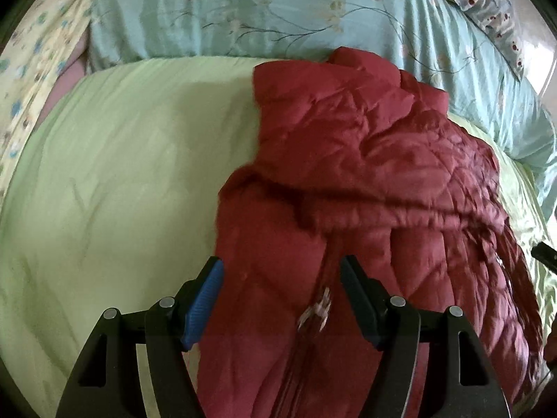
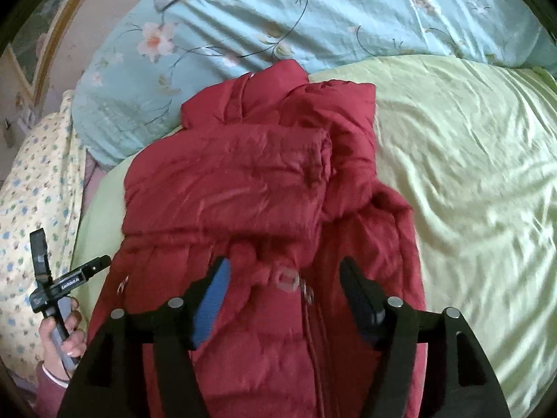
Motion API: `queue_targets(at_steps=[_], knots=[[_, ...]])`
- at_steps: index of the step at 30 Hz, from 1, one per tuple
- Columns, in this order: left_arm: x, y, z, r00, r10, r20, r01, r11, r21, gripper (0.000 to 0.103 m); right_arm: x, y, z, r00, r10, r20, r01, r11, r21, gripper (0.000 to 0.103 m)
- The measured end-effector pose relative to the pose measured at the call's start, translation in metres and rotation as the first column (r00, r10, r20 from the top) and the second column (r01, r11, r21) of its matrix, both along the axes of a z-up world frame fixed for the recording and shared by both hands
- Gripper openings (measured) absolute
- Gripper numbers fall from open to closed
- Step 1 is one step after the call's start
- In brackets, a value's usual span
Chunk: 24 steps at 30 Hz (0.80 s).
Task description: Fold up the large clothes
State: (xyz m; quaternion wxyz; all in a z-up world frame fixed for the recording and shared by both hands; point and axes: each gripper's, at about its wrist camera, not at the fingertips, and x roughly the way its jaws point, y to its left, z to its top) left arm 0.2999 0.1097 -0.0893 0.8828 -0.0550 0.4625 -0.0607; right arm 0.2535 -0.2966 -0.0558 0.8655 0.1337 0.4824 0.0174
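Red jacket [image 2: 264, 188] lengthwise — collar away (zipper up)

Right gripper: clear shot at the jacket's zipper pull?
Probably yes. The right gripper is open, and the zipper pull on the red jacket lies between its fingers, uncovered.

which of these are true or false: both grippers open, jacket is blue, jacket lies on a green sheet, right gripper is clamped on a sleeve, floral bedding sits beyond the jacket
1. Both grippers are open. True: the left gripper and right gripper both show a wide gap between their fingers.
2. The jacket is blue. False: the quilted jacket is dark red.
3. The jacket lies on a green sheet. True: the light green sheet is under it.
4. The right gripper is clamped on a sleeve. False: it holds nothing.
5. Floral bedding sits beyond the jacket. True: a light blue floral quilt lies behind it.
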Motion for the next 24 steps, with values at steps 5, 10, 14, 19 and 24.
queue_targets(at_steps=[5, 10, 14, 19, 24], knots=[[-0.041, 0.02, -0.003, 0.999, 0.025, -0.037, -0.026, 0.999, -0.033, 0.069, -0.04, -0.01, 0.007, 1.0, -0.03, -0.001, 0.03, 0.999, 0.027, 0.07], [-0.078, 0.039, -0.005, 0.998, 0.03, -0.059, -0.033, 0.998, -0.053, 0.069, -0.082, -0.03, 0.007, 0.996, -0.086, -0.018, 0.086, 0.996, 0.012, 0.071], [-0.1, 0.052, -0.003, 0.997, 0.027, -0.07, -0.033, 0.996, -0.084, 0.069, -0.109, -0.048, 0.006, 0.989, -0.141, -0.042, 0.142, 0.99, 0.005, 0.071], [-0.115, 0.059, -0.01, 0.995, 0.019, -0.094, -0.03, 0.993, -0.116, 0.073, -0.126, -0.056, -0.004, 0.984, -0.155, -0.089, 0.158, 0.987, 0.028, 0.071], [-0.122, 0.064, -0.019, 0.992, 0.011, -0.123, -0.028, 0.989, -0.144, 0.074, -0.134, -0.049, -0.015, 0.982, -0.133, -0.134, 0.14, 0.989, 0.042, 0.071]])
